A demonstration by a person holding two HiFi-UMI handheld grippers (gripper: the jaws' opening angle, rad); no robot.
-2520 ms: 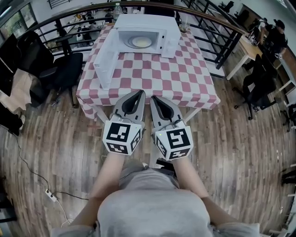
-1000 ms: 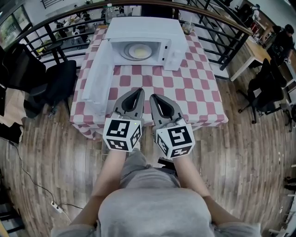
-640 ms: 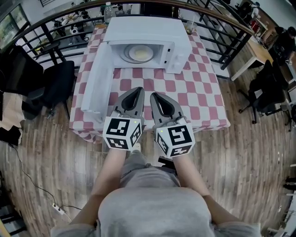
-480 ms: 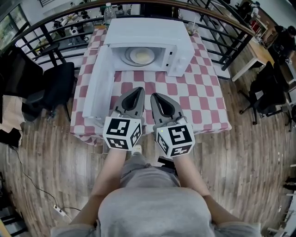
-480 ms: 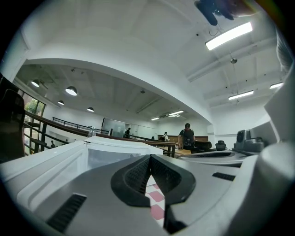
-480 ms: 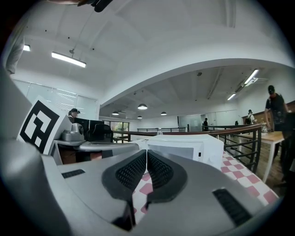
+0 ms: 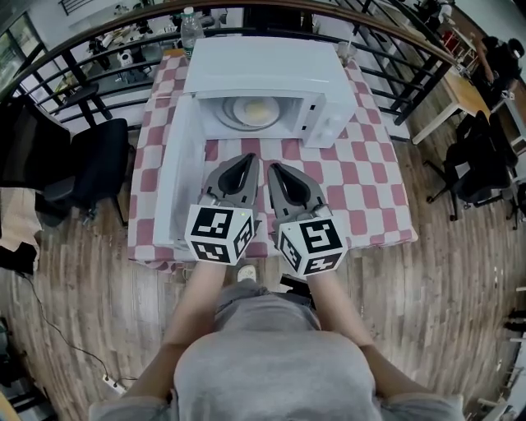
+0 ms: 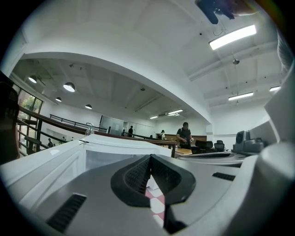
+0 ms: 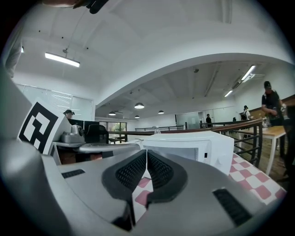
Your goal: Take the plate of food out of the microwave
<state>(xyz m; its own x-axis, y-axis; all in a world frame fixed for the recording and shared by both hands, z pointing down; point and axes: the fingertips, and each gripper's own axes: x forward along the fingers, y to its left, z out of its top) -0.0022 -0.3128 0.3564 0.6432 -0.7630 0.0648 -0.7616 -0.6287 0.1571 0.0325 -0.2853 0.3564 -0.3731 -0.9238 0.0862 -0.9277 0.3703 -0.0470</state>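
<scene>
A white microwave (image 7: 263,74) stands at the far side of the checked table, its door (image 7: 187,177) swung open to the left. Inside, on the turntable, lies a pale plate of food (image 7: 256,109). My left gripper (image 7: 249,158) and right gripper (image 7: 274,167) are held side by side over the table's near half, pointing level at the oven's opening and still short of it. Both are shut with nothing between the pads. The left gripper view shows the microwave (image 8: 115,147) beyond the left gripper (image 8: 150,156); the right gripper view shows the microwave (image 9: 193,143) past the right gripper (image 9: 146,151).
The red-and-white checked table (image 7: 362,181) stands on a wood floor by a dark railing (image 7: 394,74). A black chair (image 7: 90,164) is at its left. A bottle (image 7: 191,20) and a glass (image 7: 345,51) stand behind the microwave. Desks and people are further off.
The person has stepped up to the table: the microwave and its open door have drawn nearer, and both grippers now reach over the tabletop. The jaws stayed shut throughout.
</scene>
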